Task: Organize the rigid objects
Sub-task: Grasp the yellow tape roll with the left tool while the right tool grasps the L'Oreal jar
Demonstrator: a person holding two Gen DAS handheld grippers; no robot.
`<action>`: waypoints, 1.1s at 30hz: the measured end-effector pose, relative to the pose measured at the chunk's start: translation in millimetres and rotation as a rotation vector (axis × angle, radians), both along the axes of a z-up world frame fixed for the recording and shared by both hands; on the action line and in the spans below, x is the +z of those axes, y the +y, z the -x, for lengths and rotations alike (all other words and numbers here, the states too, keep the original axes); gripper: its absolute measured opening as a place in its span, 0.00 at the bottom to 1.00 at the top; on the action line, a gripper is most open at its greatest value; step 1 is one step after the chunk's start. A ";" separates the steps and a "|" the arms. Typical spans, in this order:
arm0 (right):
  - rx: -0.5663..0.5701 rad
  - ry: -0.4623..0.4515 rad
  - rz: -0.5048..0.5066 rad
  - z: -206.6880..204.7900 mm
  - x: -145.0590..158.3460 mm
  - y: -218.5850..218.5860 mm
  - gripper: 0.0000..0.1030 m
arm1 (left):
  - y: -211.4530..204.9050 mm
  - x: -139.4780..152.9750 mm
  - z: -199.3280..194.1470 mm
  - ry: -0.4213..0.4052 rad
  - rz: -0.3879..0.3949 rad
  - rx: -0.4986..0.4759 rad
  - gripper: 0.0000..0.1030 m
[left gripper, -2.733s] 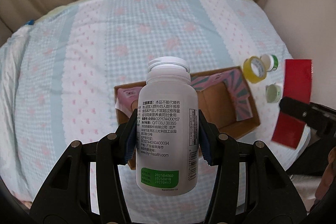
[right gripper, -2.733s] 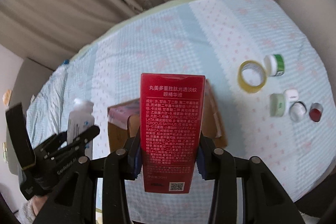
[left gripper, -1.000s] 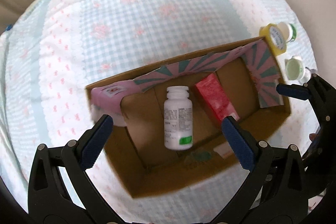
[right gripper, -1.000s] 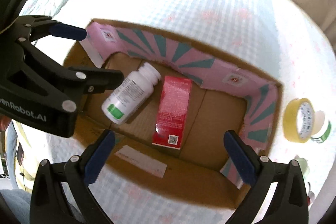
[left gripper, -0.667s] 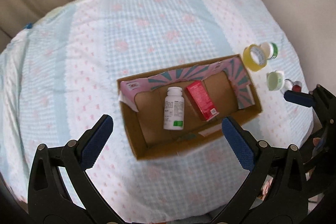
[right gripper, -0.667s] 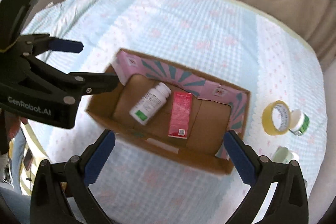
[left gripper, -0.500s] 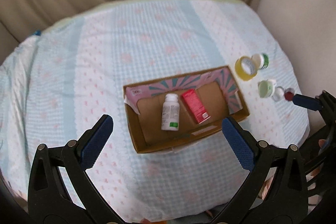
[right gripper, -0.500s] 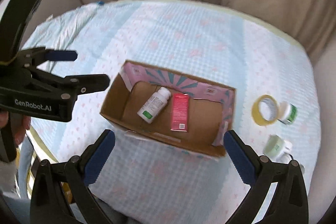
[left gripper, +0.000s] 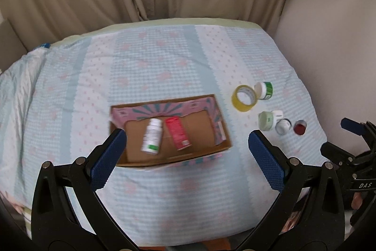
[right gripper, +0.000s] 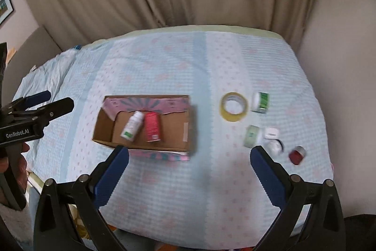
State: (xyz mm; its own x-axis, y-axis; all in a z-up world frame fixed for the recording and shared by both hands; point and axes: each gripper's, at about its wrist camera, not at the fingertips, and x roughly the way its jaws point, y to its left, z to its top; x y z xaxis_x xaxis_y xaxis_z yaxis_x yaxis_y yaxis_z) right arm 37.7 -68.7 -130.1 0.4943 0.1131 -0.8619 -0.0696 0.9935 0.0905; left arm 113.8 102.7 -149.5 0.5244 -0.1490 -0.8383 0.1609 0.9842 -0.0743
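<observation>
The bottle (left gripper: 152, 136) and red pack (left gripper: 177, 133) lie in the box (left gripper: 217, 115). Tape (left gripper: 244, 98) and jars (left gripper: 265, 120) wait right of the box. Both tongs, left (left gripper: 186, 157) and right (right gripper: 189, 171), gape wide and empty.

Blk grippers, blue textured fingers (left gripper: 107, 157), silver screws.

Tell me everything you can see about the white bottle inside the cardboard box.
The white bottle looks like plastic, with a white screw cap and a pale printed label that has a green patch near its base. It lies on its side on the floor of the cardboard box, cap toward the far pink-patterned wall. The red carton lies beside it on its right; whether they touch is unclear. No tongs hold it.
</observation>
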 end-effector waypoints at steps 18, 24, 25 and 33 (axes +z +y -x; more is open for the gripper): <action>0.055 0.027 0.049 -28.0 -76.5 -174.5 1.00 | -206.9 -90.4 -66.5 0.093 0.010 -0.008 1.00; 0.049 0.067 0.045 -56.1 -136.3 -188.3 1.00 | -230.1 -185.6 -111.5 0.166 -0.012 -0.006 1.00; 0.051 0.078 0.047 -59.7 -145.6 -189.6 1.00 | -232.1 -199.1 -117.6 0.175 -0.014 -0.002 1.00; 0.053 0.166 0.073 -86.1 -238.1 -193.4 1.00 | -248.3 -309.1 -155.3 0.251 0.016 0.008 1.00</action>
